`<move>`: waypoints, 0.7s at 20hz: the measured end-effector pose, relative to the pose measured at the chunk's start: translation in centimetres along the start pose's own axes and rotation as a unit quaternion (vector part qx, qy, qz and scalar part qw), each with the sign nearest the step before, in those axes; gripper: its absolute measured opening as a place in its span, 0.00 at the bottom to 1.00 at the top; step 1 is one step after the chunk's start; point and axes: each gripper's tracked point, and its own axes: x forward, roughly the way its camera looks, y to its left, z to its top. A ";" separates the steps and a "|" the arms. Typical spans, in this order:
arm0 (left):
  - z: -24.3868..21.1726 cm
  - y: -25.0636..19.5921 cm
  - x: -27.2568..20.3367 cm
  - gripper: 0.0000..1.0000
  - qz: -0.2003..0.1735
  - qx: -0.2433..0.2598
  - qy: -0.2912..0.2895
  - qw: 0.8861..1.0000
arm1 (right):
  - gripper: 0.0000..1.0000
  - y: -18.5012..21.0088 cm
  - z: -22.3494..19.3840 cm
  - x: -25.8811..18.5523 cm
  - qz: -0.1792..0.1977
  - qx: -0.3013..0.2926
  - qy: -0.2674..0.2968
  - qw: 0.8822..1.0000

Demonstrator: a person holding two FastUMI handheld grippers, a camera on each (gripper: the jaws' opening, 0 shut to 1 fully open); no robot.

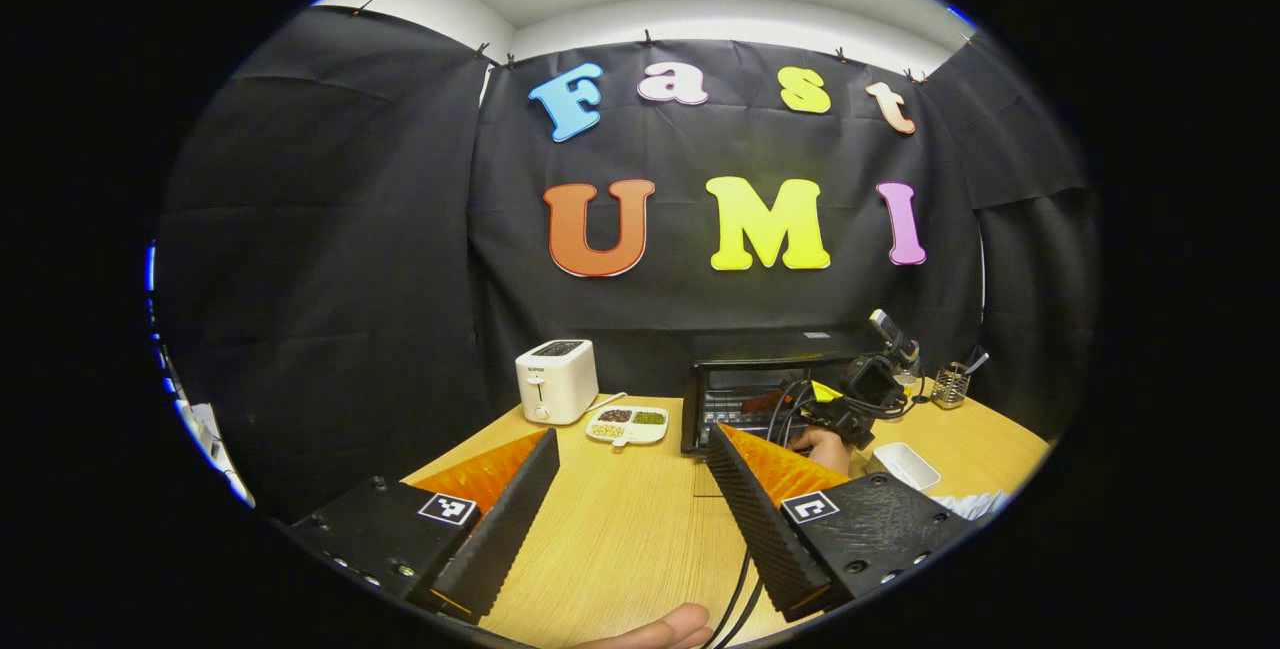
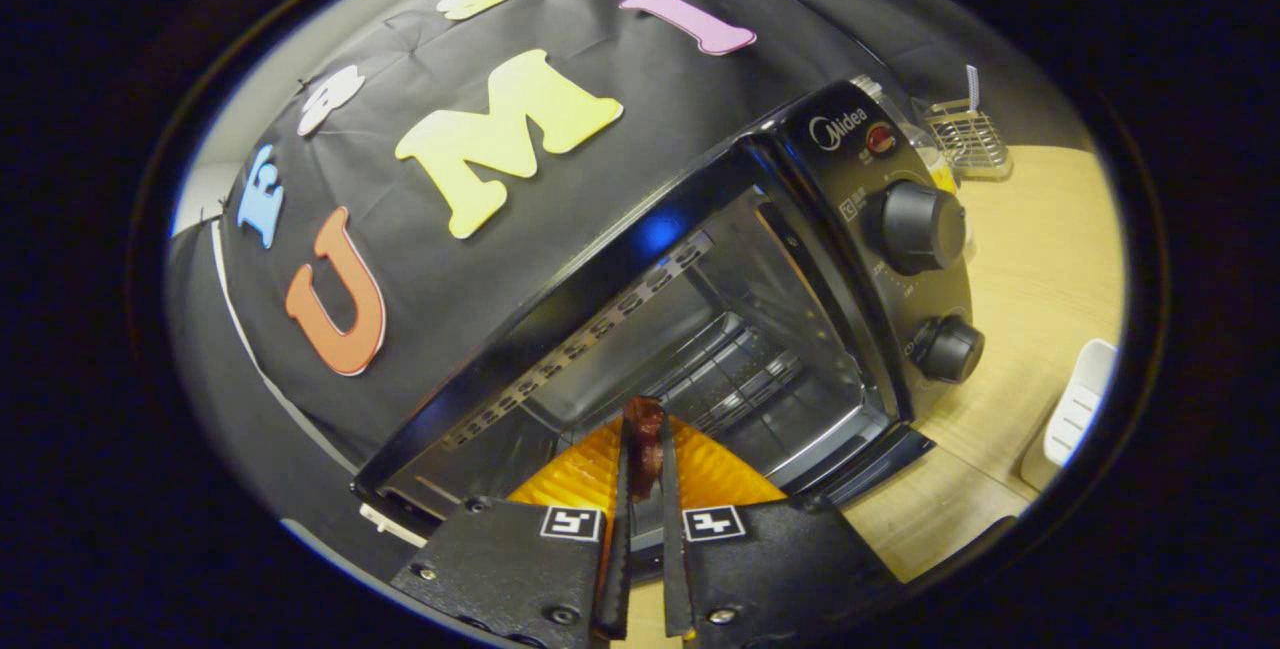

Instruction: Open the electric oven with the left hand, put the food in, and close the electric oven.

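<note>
Right tongs (image 2: 643, 474) are clamped on a small dark-red piece of food (image 2: 643, 434), held at the mouth of the toaster oven (image 2: 700, 329), whose door is already down and whose wire rack (image 2: 730, 369) shows inside. In the left gripper view the left tongs (image 1: 632, 474) stand wide apart w/ nothing between them, hovering over the table (image 1: 620, 529) well back from the oven (image 1: 745, 384), which sits at about 1 o'clock from them; the right gripper and the hand (image 1: 825, 444) holding it are at the oven front. White toaster (image 1: 556, 381) at 11 o'clock, a divided snack dish (image 1: 628, 424) just beside it, mesh holder (image 1: 950, 387) far off at 2 o'clock. Step in hand, as judged: placing the food. To do it well: carry it straight in, level, past the door lip to mid-rack; keep fingers off the cavity walls and the upper element; lower till the food rests on the rack before releasing, so it doesn't drop thru the bars. Pull straight back out. Left tongs should wait clear of the door's swing, ready to lift it shut.
</note>
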 end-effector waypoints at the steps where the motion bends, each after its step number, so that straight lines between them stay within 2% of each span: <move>1: -0.2 -0.1 0.0 0.95 0.000 0.000 0.003 1.000 | 0.18 -0.3 0.1 0.0 -0.006 -0.007 -0.002 1.000; 3: -0.7 -0.4 0.1 0.95 -0.003 0.003 0.009 1.000 | 0.22 -1.0 -0.1 -0.2 -0.027 -0.021 -0.001 0.999; 4: -0.5 -0.7 -0.2 0.95 -0.009 0.002 0.008 1.000 | 0.27 -1.1 -0.1 -0.3 -0.026 -0.019 0.003 0.999; 6: -0.2 -1.2 -0.5 0.95 -0.014 -0.001 0.004 1.000 | 0.28 -1.2 -0.6 -0.4 -0.032 -0.015 0.014 0.999; 7: -0.1 -1.2 -0.7 0.95 -0.014 -0.005 0.003 1.000 | 0.23 -1.2 -0.6 -0.6 -0.035 -0.013 0.018 0.999; 8: -0.1 -1.2 -0.8 0.95 -0.014 -0.010 0.003 1.000 | 0.29 -1.0 -0.3 -0.7 -0.027 -0.013 0.012 0.999; 11: -0.6 -1.5 -1.6 0.95 -0.015 -0.021 0.011 1.000 | 0.33 0.2 1.1 -1.8 0.009 -0.035 -0.020 0.999; 12: -0.7 -1.3 -2.0 0.95 -0.013 -0.022 0.013 1.000 | 0.49 0.6 0.7 -2.3 0.019 -0.044 -0.022 0.999; 14: -0.7 -1.0 -2.7 0.95 -0.007 -0.017 0.013 1.000 | 0.51 0.8 0.3 -3.7 0.028 -0.056 -0.017 0.998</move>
